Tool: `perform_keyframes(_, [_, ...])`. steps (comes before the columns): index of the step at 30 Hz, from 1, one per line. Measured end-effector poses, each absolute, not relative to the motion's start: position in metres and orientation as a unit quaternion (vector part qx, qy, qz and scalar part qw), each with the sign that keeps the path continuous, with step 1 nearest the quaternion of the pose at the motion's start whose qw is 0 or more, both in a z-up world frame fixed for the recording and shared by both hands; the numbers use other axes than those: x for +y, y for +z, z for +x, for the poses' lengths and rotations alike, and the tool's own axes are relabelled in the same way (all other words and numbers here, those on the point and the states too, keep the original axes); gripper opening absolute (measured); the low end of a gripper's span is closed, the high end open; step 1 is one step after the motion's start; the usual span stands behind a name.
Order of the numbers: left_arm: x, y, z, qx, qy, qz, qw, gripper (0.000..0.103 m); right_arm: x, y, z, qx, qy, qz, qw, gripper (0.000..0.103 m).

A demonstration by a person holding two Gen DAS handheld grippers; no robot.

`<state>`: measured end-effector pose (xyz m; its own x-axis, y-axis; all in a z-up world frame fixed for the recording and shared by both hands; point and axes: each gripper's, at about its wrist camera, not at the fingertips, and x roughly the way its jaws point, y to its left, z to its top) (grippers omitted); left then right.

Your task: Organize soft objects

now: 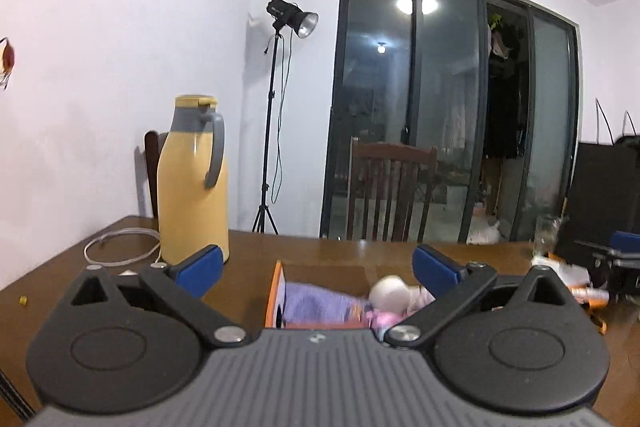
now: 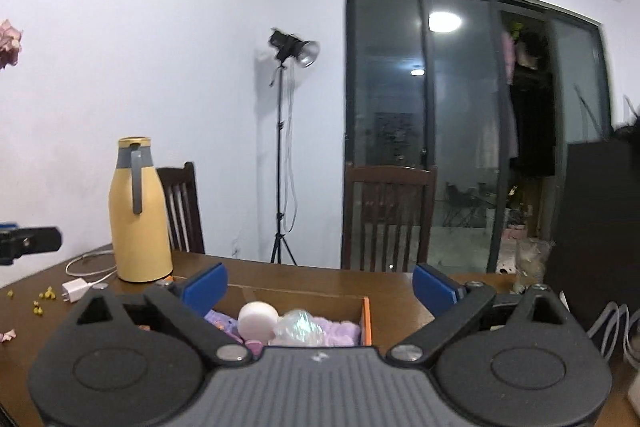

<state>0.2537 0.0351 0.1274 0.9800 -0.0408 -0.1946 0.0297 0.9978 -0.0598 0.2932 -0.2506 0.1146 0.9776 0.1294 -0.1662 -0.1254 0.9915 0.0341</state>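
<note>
Left wrist view: left gripper [image 1: 318, 267] jaws spread wide, nothing between pads, pointing near level over orange-walled box [image 1: 274, 293] mid-table. Box holds purple cloth [image 1: 316, 303], white ball [image 1: 390, 293], pink soft bits, so soft things look gathered already. Right gripper [image 2: 320, 287] also wide open, empty, box just ahead; crinkly clear item [image 2: 298, 327] beside ball. Yellow flask [image 1: 192, 183] stands near table's far-left edge, clear of box. Judgement: both hands free, likely done w/ drop-off.
</note>
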Motion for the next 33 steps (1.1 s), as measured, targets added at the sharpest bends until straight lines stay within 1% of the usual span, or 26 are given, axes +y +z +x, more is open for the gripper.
perform_keyframes(5, [0.035, 0.114, 0.225, 0.085, -0.010, -0.007, 0.996, 0.103, -0.253, 0.105, 0.264, 0.072, 0.058, 0.016, 0.996, 0.100])
perform_keyframes(9, [0.036, 0.107, 0.194, 0.076, 0.003, -0.016, 0.997, 0.103, -0.248, 0.092, 0.236, 0.064, 0.046, 0.014, 0.997, 0.100])
perform_keyframes(14, [0.038, 0.085, 0.141, 0.069, -0.015, -0.006, 0.997, 0.103, -0.240, 0.068, 0.176, 0.062, 0.058, -0.002, 0.996, 0.101])
perform_keyframes(16, [0.039, 0.072, 0.119, 0.074, -0.009, -0.006, 0.997, 0.103, -0.238, 0.052, 0.146, 0.069, 0.063, -0.004, 0.996, 0.103])
perform_keyframes(20, [0.033, 0.045, 0.071, 0.080, 0.001, -0.009, 0.997, 0.103, -0.232, 0.022, 0.096, 0.090, 0.059, -0.007, 0.994, 0.103])
perform_keyframes(25, [0.014, 0.020, 0.023, 0.077, 0.006, 0.039, 0.996, 0.103, -0.228, 0.005, 0.042, 0.107, 0.054, 0.014, 0.993, 0.103])
perform_keyframes(28, [0.005, 0.020, 0.007, 0.074, -0.019, 0.039, 0.996, 0.103, -0.221, -0.001, 0.027, 0.110, 0.068, 0.017, 0.991, 0.103])
perform_keyframes(33, [0.005, 0.023, 0.007, 0.089, -0.019, 0.015, 0.996, 0.103, -0.207, 0.000, 0.024, 0.111, 0.086, 0.001, 0.990, 0.103])
